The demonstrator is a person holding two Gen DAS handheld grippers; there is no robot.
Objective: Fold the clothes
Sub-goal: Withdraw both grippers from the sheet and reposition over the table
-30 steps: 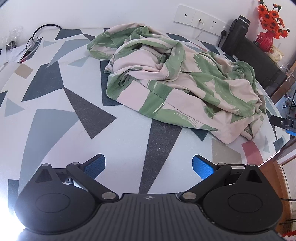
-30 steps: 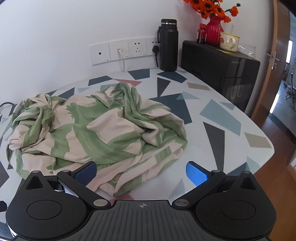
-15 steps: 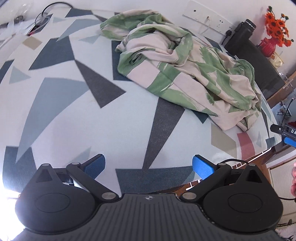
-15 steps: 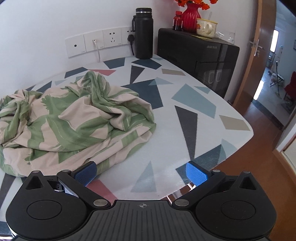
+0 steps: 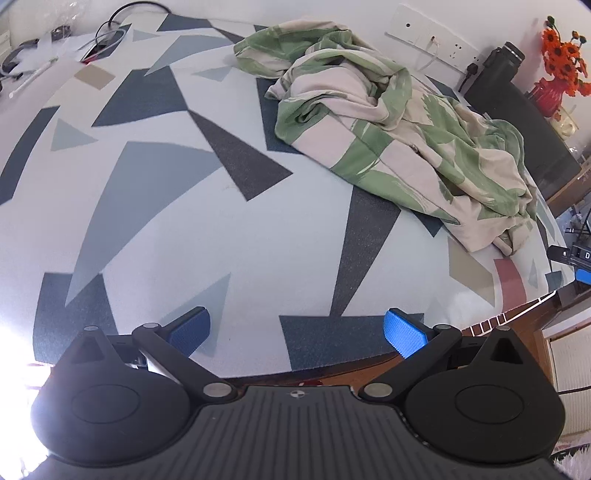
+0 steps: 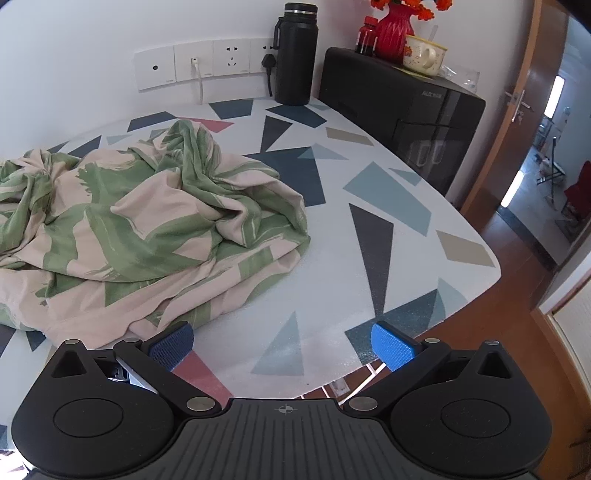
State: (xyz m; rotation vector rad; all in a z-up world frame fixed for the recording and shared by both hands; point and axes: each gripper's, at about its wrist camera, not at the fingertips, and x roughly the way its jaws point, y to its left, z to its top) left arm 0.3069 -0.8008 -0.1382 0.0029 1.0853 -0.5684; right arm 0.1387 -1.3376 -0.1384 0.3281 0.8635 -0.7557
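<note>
Both tongs spread wide, holding nothing. Left tongs [image 5: 296, 328] sit low centre in the left wrist view, over the near edge of the surface [image 5: 155, 206]; right tongs [image 6: 282, 343] low centre in the right wrist view, left pad just beside the garment's near hem, contact unclear.

Garment [image 5: 388, 122]: one crumpled pink-and-green leaf-print piece, bunched in the upper right of the left view and the left half of the right view [image 6: 147, 221]. Type unclear, collar and sleeves not findable.

Risks, judged:
- Layers stacked at the near hem; a pinch there likely takes several layers, so it won't spread flat.
- Garment lies near the surface's front edge; a pull toward the holder could drag it off.
- Left tongs well apart from the cloth; a long reach with the right already gripping may twist the heap.
- Black bottle [image 6: 294, 55] and plugged cable [image 6: 268, 74] at upper centre of the right view; a wide fling of cloth could catch them.

Counts: garment 1; tongs 2; black bottle 1; black cabinet [image 6: 402, 110] 1; red vase [image 6: 394, 29] 1; cup [image 6: 424, 55] 1; small red bottle [image 6: 365, 37] 1; wall plates [image 6: 207, 66] around four, far end hidden by the bottle.
</note>
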